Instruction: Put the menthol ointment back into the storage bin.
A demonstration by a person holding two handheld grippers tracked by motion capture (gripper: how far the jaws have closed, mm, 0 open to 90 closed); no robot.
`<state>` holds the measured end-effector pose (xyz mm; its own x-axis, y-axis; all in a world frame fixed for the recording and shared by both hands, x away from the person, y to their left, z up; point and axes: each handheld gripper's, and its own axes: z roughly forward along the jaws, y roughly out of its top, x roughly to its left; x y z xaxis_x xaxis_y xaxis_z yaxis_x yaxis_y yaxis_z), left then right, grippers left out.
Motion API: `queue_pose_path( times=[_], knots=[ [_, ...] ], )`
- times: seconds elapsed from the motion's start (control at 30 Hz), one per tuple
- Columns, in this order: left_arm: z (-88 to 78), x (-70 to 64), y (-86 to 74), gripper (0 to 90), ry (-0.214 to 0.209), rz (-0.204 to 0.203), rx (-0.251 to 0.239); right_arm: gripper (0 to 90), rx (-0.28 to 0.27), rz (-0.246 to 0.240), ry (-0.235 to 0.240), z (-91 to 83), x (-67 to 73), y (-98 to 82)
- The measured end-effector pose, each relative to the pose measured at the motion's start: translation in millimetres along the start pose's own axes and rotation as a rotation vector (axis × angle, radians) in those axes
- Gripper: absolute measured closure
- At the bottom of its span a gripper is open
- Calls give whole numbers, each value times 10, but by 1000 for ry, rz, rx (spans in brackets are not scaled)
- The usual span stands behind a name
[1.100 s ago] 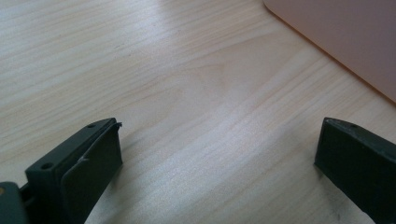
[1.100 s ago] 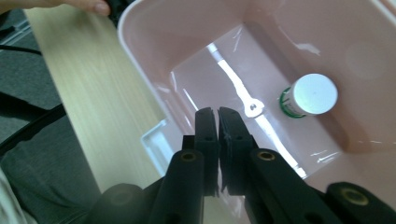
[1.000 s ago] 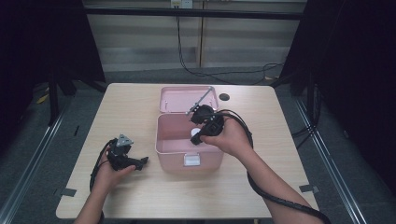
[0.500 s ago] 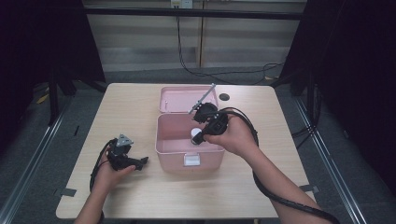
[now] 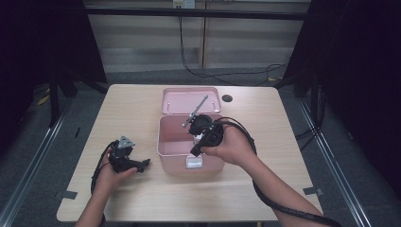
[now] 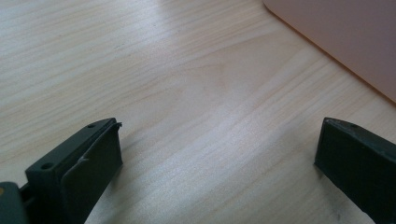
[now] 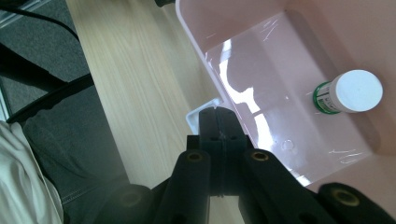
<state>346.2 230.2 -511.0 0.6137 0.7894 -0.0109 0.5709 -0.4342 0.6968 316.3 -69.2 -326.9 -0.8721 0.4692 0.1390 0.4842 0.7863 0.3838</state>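
Observation:
A pink box [image 5: 172, 163] stands open at the table's middle, its lid [image 5: 189, 98] lying back behind it. In the right gripper view a white-capped bottle [image 7: 352, 91] with a green label stands inside the box [image 7: 243, 60], against a far wall. My right gripper [image 5: 194, 151] hovers over the box's front part, and its jaws [image 7: 218, 112] are pressed together with nothing between them, right above the front wall by the white latch [image 7: 198, 114]. My left gripper [image 5: 144, 163] rests on the table left of the box, open and empty [image 6: 219, 149].
The light wooden table [image 5: 123, 113] has bare room left, right and in front of the box. A corner of the pink box [image 6: 345, 37] lies just ahead of the left gripper. A dark round hole [image 5: 227, 98] sits near the table's back edge. Cables trail from both grippers.
My right hand has drifted slightly toward the box's near wall, jaws still together. The left hand has not moved.

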Motion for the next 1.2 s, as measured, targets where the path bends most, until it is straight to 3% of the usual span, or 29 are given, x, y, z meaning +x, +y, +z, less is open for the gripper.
queue_pose_path(
  times=[0.53,0.83,1.03,1.2],
  knots=[
    [2,-2,-1,0,-2,-3,-2,900,57,-30,16,265,4,-118],
    [2,-1,-1,0,0,-2,-2,900,51,-35,20,326,-1,-130],
    [2,-2,-1,0,-2,-3,-3,900,60,-69,10,398,1,-150],
    [1,-1,-1,0,0,-2,-2,900,38,-54,31,419,1,-172]
  ],
)
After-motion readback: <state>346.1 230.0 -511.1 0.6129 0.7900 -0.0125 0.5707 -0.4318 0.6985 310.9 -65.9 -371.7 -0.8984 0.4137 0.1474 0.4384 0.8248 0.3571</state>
